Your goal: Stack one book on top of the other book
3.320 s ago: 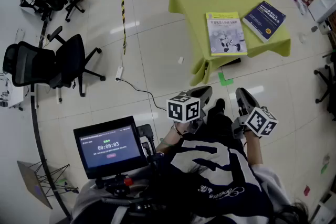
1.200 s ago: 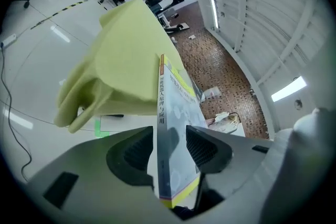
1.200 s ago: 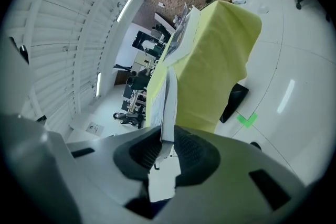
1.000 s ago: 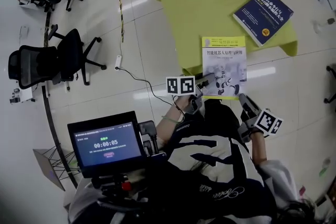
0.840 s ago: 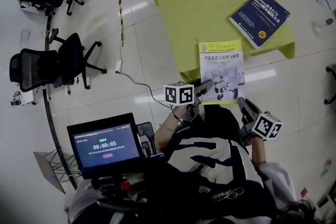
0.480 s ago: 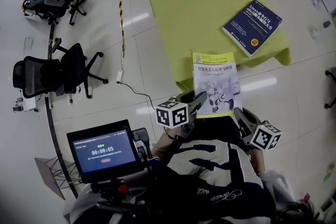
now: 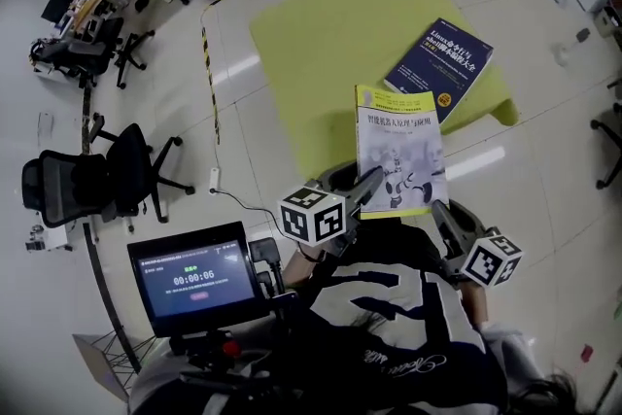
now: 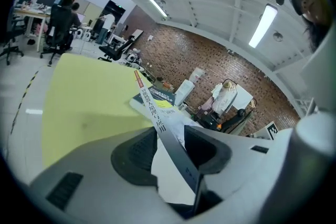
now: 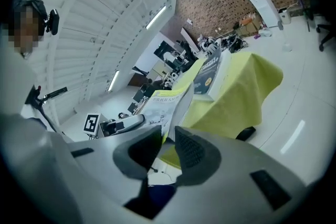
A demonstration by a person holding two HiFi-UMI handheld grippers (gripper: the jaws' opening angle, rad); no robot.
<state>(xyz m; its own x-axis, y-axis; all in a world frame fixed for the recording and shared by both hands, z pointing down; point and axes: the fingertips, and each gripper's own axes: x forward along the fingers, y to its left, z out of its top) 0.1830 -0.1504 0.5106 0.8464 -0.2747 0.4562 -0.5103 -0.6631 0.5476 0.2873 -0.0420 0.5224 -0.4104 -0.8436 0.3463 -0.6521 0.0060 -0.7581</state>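
Note:
A white book with a yellow top band (image 7: 400, 151) is held up off the yellow-green table (image 7: 321, 44), tilted. My left gripper (image 7: 367, 185) is shut on its near left edge, and its spine (image 8: 157, 113) runs between the pads (image 8: 137, 152). My right gripper (image 7: 439, 209) is shut on the near right edge, the book's thin edge (image 9: 173, 107) pinched between the pads (image 9: 191, 150). A dark blue book (image 7: 439, 70) lies flat on the table beyond; the white book's far corner overlaps it in the head view. The blue book (image 8: 157, 96) also shows past the left jaws, and the blue book (image 9: 208, 73) past the right jaws.
Black office chairs (image 7: 87, 175) stand on the tiled floor to the left. A small monitor with a timer (image 7: 197, 275) sits at my lower left. A yellow-black tape line (image 7: 206, 63) and a cable (image 7: 243, 194) run along the floor left of the table.
The white book has come up off the table's near edge with both grippers on it. It now looks larger and reaches over the blue book's near corner.

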